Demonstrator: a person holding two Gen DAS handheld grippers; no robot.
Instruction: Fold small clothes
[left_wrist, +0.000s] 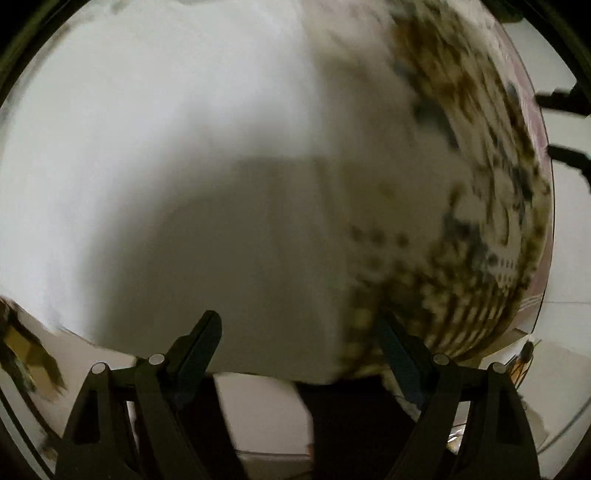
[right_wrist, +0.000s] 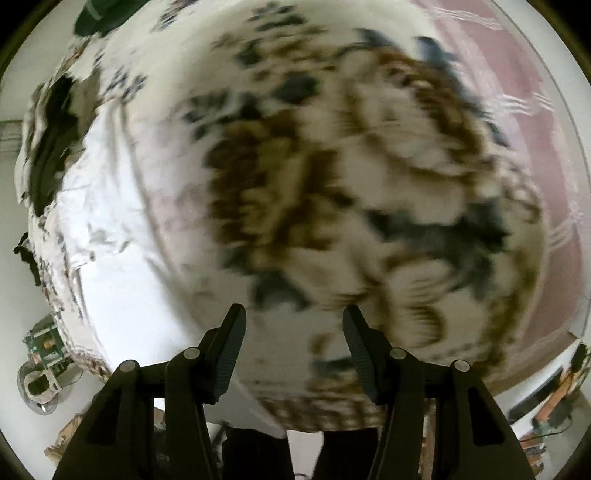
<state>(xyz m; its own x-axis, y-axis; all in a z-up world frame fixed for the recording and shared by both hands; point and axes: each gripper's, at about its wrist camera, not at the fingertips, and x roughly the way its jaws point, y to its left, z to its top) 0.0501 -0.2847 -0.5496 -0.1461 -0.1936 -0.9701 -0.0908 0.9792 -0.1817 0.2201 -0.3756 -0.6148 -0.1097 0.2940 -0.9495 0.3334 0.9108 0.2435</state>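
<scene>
Patterned bedspread (right_wrist: 332, 184) with brown and dark blue-grey blotches covers most of what the right tongs are looking at, and it's all pretty smeared with blur. Off at its right edge there's a pinkish striped cloth (right_wrist: 554, 129) running along. At the left edge, a crumpled white garment (right_wrist: 99, 206) sits bunched up, with something dark (right_wrist: 51, 147) poking through just past it. A green thing (right_wrist: 99, 14) peeks in at the top left corner, can't tell what it is. Down on the floor on the left there's some small clutter (right_wrist: 40, 369), too tiny to make out.

Right gripper (right_wrist: 293, 350) has its fingers spread apart, nothing between them, hovering above the bedspread.

Over on the left camera, a big plain white cloth (left_wrist: 166, 147) fills nearly the whole view, lying over the bedspread (left_wrist: 480, 184), whose pattern shows along the right side. Left gripper (left_wrist: 299, 354) is spread wide too, not pinching anything, its shadow falling on the white cloth.
</scene>
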